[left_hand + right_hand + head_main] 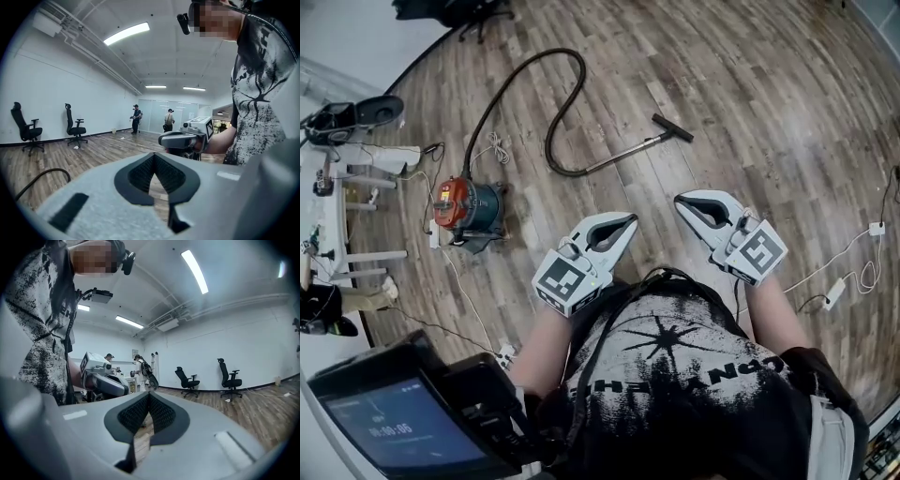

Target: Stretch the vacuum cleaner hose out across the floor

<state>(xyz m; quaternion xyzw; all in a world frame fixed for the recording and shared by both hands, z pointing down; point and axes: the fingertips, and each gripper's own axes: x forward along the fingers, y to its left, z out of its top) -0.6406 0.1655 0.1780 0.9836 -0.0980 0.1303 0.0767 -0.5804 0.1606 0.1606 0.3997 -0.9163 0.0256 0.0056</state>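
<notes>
Barely begun, judging by the lie of things. Far left, close by the white desk (328, 216): the vacuum cleaner (469, 208), a squat drum with a red top and a dark teal body, hard moulded plastic by the look of it, standing on the floor (769, 94). Rising from it toward the far side, then doubling back nearer: the hose (572, 66), slim, black and limp, bent into one tall hairpin loop and not yet laid out long. Joined to its near end, a straight silvery wand (623, 155), rigid and probably metal, slanting away to the right and ending in a flat black floor head (672, 127). Nearer, well apart from hose and wand alike: the left hand-held gripper (630, 221), closed tip to tip on nothing. Just right of it, the right hand-held gripper (681, 200), likewise shut and empty. Both of pale grey moulded shell, with dark cross-hatched pads curving round a teardrop gap and a black-and-white marker cube at the back. Far right, a thin white cable (848, 258) straggling over the boards. Underfoot throughout, wood-grain planks in mixed brown and grey, smooth enough, most likely, to let the hose slide. Left to do: practically everything, namely reaching the loop, taking hold near the wand end and drawing the bend out straight across the floor.
</notes>
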